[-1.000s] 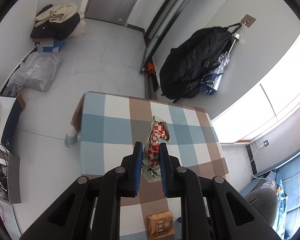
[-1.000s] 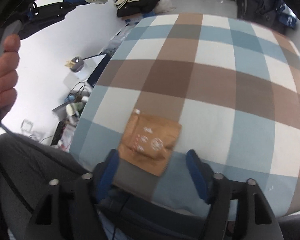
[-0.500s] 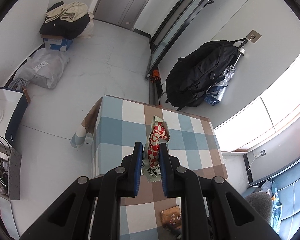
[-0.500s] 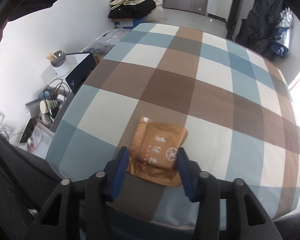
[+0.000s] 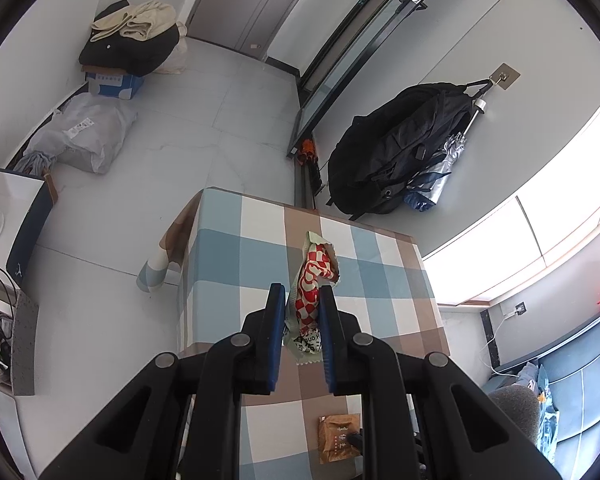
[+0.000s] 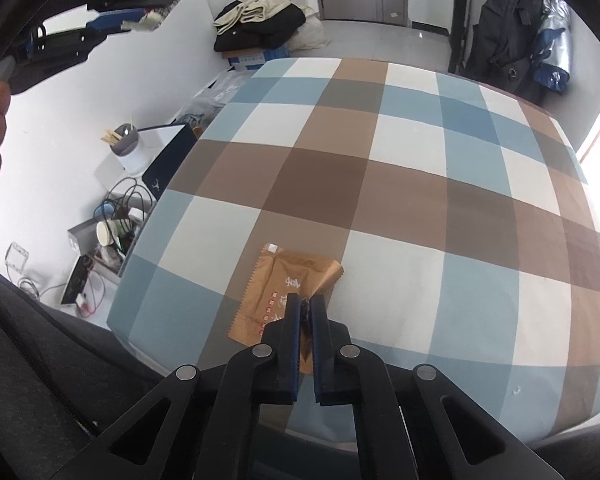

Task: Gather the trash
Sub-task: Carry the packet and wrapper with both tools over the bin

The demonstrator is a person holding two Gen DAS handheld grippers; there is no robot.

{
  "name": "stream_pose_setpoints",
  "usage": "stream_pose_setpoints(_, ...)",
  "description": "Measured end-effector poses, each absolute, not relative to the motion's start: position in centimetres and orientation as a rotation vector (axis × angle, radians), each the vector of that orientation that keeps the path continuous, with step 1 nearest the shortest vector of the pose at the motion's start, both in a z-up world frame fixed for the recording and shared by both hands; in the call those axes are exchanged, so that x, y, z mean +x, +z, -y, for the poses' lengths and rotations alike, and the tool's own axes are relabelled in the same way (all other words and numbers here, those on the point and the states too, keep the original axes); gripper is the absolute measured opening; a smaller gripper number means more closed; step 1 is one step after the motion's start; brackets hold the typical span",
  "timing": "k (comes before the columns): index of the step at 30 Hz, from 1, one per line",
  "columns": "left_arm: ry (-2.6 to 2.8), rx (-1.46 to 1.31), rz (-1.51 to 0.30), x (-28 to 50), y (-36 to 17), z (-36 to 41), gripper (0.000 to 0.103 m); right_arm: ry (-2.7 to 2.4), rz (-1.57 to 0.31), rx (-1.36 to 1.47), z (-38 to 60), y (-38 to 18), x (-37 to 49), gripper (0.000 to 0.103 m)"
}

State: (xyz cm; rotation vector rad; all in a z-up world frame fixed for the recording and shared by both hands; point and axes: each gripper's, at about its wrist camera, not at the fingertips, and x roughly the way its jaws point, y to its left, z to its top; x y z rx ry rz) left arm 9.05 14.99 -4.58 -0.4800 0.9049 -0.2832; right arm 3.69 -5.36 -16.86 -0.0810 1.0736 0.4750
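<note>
Pinching a crumpled red-and-white checked wrapper (image 5: 310,292) with pale green edges, the left gripper (image 5: 300,300) holds it aloft above the table (image 5: 220,248), its blue-padded black fingers clamped on the thin crinkly film. The right gripper (image 6: 306,312) has just been closing its jaws and now nips the near part of a flat brown foil sachet (image 6: 284,284) with serrated edges, puckering the glossy sheet between the pads. That sachet lies on the table's near edge, on a smooth cloth of blue, brown and white squares.
</note>
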Motion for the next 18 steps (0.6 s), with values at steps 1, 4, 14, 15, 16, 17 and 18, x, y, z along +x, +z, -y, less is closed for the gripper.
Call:
stream_pose_setpoints(1,-0.284,-0.479,-0.906,9.1,-4.6,-14.9,0.012,0.477,-1.073,-0.065,5.7,-16.6,3.7,0.003)
stream_pose_setpoints(4,-0.287,-0.467,-0.899,8.9,-4.5,-14.6,0.012,0.490,-1.061,-0.026,6.6,-15.8,3.7,0.002)
stream_pose_setpoints(14,-0.355,-0.390,-0.911,9.2,-4.7,-11.0,0.012,0.502,-0.899,0.092,12.9,-8.3,2.6,0.002)
stream_pose_setpoints(15,-0.368,-0.371,-0.909,9.3,-4.6,-10.3,0.012,0.500,-0.875,0.103,13.7,-7.4,2.5,0.002)
stream_pose_setpoints(16,-0.381,-0.342,-0.906,9.5,-4.5,-9.3,0.012,0.499,-0.849,0.115,14.8,-6.2,2.3,0.002)
stream_pose_setpoints(17,-0.399,-0.312,-0.903,9.6,-4.4,-8.2,0.012,0.495,-0.826,0.126,15.7,-5.3,2.1,0.002)
stream_pose_setpoints(18,-0.417,-0.290,-0.901,9.7,-4.2,-7.1,0.012,0.491,-0.795,0.141,17.0,-4.0,1.9,0.002)
